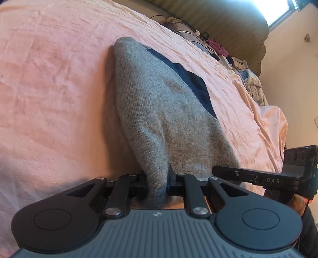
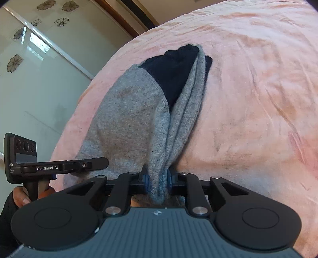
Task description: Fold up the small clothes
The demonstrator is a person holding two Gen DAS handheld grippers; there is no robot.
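A small grey knit garment [image 1: 159, 111] with a dark navy part [image 1: 196, 83] lies on the pink bedsheet [image 1: 49, 89]. My left gripper [image 1: 157, 182] is shut on the garment's near edge, a bunch of grey cloth pinched between its pads. In the right wrist view the same grey garment [image 2: 131, 123] stretches away, its navy part [image 2: 174, 73] at the far end. My right gripper [image 2: 158, 182] is shut on a gathered fold of the near edge. Each gripper shows in the other's view: the right gripper [image 1: 258, 178] at the right, the left gripper [image 2: 59, 166] at the left.
A heap of clothes and cables [image 1: 218, 49] lies along the bed's far side below a bright window [image 1: 278, 12]. A glass sliding door with flower prints [image 2: 29, 69] stands left of the bed. A hand [image 2: 21, 196] holds the left gripper's handle.
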